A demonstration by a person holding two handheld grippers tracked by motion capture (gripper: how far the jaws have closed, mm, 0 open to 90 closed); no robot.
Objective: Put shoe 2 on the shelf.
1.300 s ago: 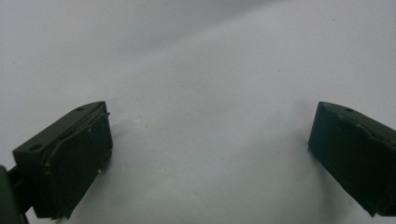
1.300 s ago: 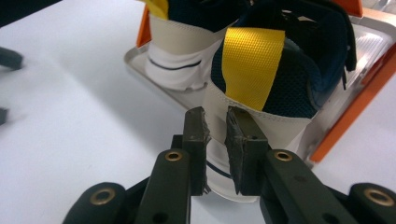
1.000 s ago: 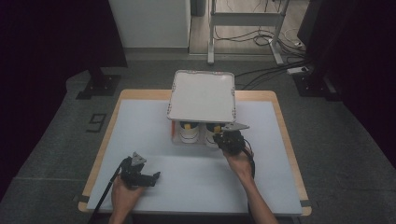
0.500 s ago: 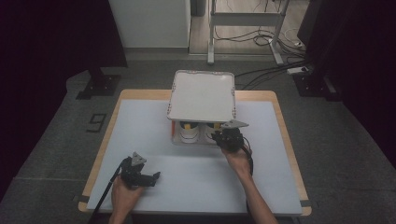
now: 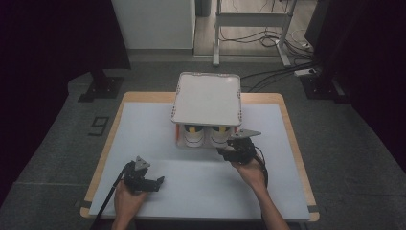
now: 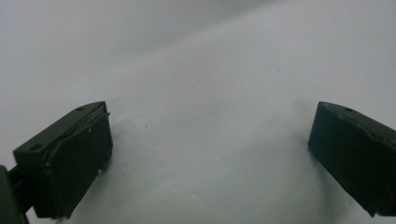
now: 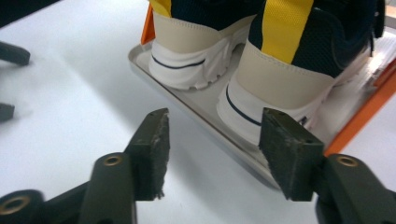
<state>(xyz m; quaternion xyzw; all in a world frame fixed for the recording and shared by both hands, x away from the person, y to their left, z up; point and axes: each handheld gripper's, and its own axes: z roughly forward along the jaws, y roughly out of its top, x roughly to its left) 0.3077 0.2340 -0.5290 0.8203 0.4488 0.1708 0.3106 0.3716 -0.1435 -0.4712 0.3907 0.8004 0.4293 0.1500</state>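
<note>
The pair of shoes [image 7: 275, 70] stands heels toward you on the lower grey tray [image 7: 205, 112] of a small rack [image 5: 207, 98] at the far middle of the table [image 5: 143, 124]: cream heel counters, white soles with a dark line, navy mesh uppers, yellow pull loops. Orange side posts frame the tray.

From the high view the rack's white top shelf covers the shoes except their heels; in the right gripper view their toes are cut off by the frame's upper edge.

Your right gripper [image 7: 212, 149] sits just before the tray's front edge, near the right shoe's heel. Its jaws have just been opening and stand apart with nothing between them. Your left gripper [image 6: 210, 154] rests well apart at the near left of the table, jaws spread wide over bare white surface.
</note>
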